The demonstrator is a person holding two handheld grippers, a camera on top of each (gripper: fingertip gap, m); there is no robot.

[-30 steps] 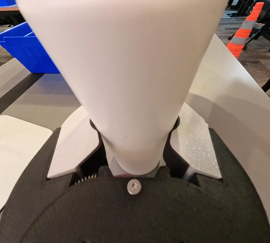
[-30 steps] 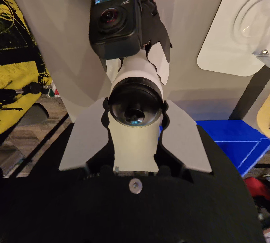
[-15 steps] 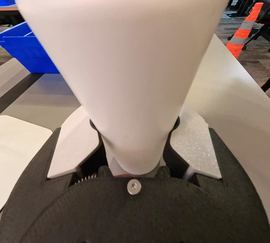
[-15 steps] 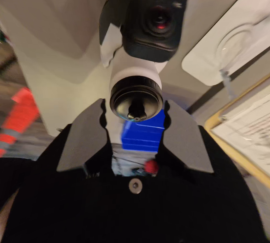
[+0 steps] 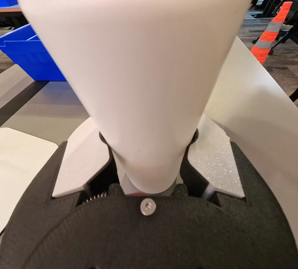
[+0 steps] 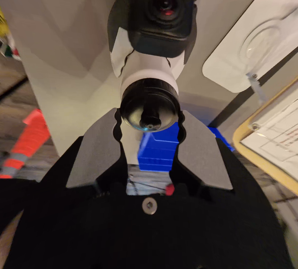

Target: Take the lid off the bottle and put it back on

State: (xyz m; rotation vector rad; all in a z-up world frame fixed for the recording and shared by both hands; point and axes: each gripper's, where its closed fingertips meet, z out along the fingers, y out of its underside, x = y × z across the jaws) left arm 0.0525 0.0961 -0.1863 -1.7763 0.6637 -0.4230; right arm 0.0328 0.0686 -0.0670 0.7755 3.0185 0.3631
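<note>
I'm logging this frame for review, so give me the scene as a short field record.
bottle: white bottle, shut in the left gripper
lid: black lid, on the bottle
right gripper: right gripper open, fingers either side of the lid, not clamped
background: blue bin, orange cone

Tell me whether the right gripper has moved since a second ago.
Yes. The right gripper has rolled around the black lid: the blue bin now sits between its fingers instead of lower right.
</note>
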